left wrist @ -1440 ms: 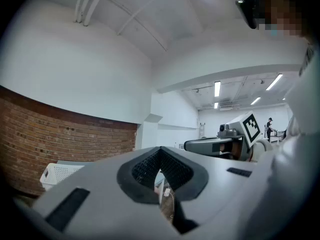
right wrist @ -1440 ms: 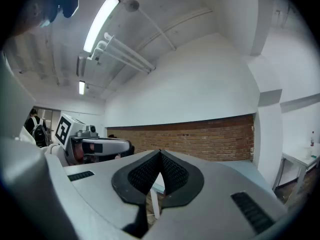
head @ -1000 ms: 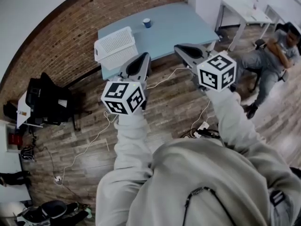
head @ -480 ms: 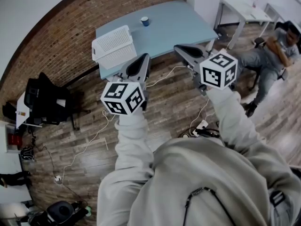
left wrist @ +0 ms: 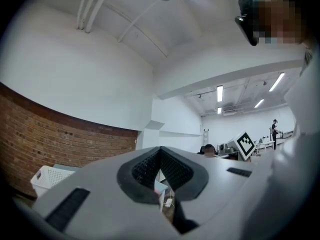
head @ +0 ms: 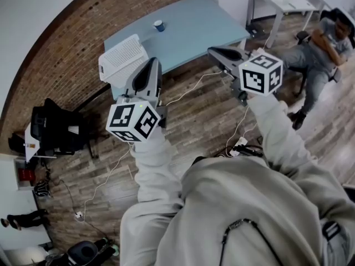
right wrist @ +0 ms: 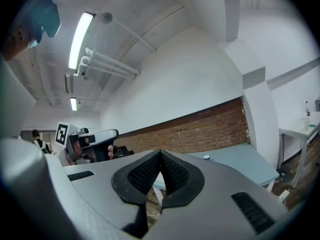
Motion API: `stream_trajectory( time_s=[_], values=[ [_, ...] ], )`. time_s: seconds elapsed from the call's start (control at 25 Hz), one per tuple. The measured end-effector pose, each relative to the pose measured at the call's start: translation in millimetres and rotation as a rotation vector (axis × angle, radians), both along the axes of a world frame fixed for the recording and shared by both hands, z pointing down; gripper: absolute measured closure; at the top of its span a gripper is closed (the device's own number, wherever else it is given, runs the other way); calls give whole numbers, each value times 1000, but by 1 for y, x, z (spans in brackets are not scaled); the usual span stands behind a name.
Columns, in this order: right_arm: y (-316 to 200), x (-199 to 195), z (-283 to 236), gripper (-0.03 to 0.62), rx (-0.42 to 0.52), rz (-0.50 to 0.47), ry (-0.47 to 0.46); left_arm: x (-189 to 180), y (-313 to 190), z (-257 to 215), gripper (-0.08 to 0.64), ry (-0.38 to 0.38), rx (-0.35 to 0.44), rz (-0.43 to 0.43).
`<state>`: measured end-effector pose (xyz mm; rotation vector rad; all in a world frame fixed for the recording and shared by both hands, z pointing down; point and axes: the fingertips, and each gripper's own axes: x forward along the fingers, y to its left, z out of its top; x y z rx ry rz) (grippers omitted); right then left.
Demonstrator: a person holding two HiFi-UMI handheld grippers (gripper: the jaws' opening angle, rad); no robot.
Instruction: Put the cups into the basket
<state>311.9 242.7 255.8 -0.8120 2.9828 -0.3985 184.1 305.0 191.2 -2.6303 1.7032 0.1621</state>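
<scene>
Cup: one visible, standing on the blue table at your 12 o'clock, untouched.
Basket: at the cup's 8 o'clock, on the table's end; contents not discernible.
Left gripper: jaws pressed together, empty.
Right gripper: the same.
Progress: seemingly nothing placed; you still have the approach, grasp and drop to do.

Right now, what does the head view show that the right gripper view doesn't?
Only the head view: the white basket at the table's end and a seated person. Only the right gripper view: ceiling lights and the right claw seen close up, shut with nothing in it. Both: the blue table, the cup on it, the brick wall and the left claw.
</scene>
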Motion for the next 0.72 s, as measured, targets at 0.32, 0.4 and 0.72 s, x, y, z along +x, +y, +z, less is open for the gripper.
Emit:
stream_trajectory(
  time_s=[0.32,0.4,0.72],
  values=[
    [-20,-8,16,583,-14,-44,-11,10,-23,31,563,-65,-62,-10],
    [-30,-19,19,583,-12,-58,-7,-3,-36,32,563,-76,-67,-33],
    [-99,-54,37,583,-8,-54,48,-37,-115,61,563,-5,-96,36]
  ],
)
